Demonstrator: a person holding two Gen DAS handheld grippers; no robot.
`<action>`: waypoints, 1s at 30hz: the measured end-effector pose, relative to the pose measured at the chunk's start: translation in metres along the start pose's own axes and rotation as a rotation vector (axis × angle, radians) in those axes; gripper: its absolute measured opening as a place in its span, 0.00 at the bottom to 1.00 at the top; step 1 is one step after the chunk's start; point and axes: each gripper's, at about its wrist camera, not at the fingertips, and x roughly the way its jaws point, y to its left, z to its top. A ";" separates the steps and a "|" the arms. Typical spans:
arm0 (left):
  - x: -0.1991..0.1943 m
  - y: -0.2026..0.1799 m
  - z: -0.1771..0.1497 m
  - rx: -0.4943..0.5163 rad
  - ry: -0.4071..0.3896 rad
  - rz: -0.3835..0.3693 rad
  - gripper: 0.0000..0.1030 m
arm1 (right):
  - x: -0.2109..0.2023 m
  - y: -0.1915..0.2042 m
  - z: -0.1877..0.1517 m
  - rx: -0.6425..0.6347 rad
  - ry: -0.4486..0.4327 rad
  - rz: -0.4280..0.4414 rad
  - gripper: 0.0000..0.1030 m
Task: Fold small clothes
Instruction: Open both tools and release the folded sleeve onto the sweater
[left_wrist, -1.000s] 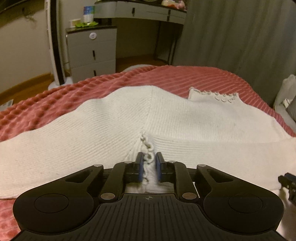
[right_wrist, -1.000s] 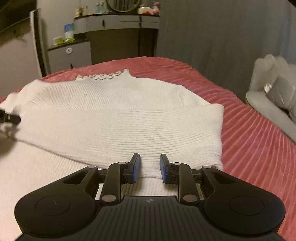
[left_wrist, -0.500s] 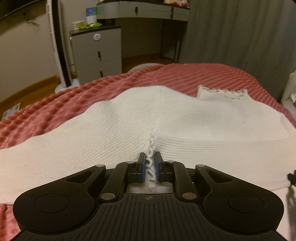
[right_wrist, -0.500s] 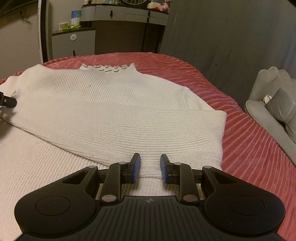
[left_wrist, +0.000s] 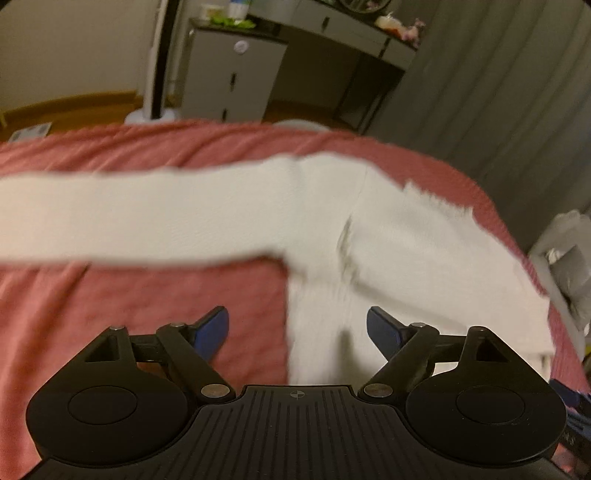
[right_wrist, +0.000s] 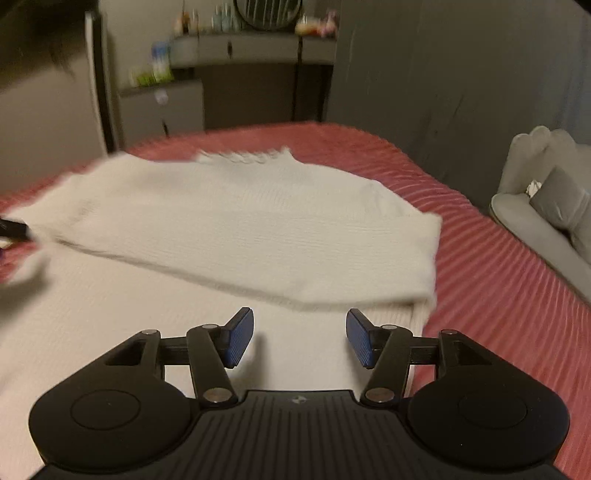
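Observation:
A small white knitted sweater (left_wrist: 406, 251) lies flat on a pink bedspread (left_wrist: 147, 306). One sleeve stretches out to the left (left_wrist: 129, 218); the other is folded across the body (right_wrist: 258, 236). My left gripper (left_wrist: 297, 330) is open and empty, above the sweater's left edge near the armpit. My right gripper (right_wrist: 300, 338) is open and empty, above the lower body of the sweater (right_wrist: 147, 332), just in front of the folded sleeve's edge. The left gripper's tip shows at the left edge of the right wrist view (right_wrist: 13, 230).
The bed ends ahead. Beyond it stand a grey drawer unit (left_wrist: 232, 77), a white tower fan (left_wrist: 155, 74), a dressing table (right_wrist: 251, 48) and a grey curtain (left_wrist: 498, 92). A grey sofa (right_wrist: 546, 218) stands to the right of the bed.
My left gripper let go of the sweater's seam, opened wide and pulled back and left; the left sleeve now lies spread out. My right gripper opened wider and drew back. Both views are blurred.

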 end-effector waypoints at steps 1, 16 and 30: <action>-0.006 0.000 -0.011 0.005 0.009 0.015 0.84 | -0.013 0.005 -0.014 -0.002 -0.005 -0.013 0.54; -0.042 -0.008 -0.087 0.039 0.003 0.025 0.77 | -0.061 -0.013 -0.084 0.115 0.048 -0.046 0.47; -0.062 0.124 -0.015 -0.344 -0.144 0.072 0.71 | -0.066 -0.012 -0.086 0.144 0.019 -0.039 0.42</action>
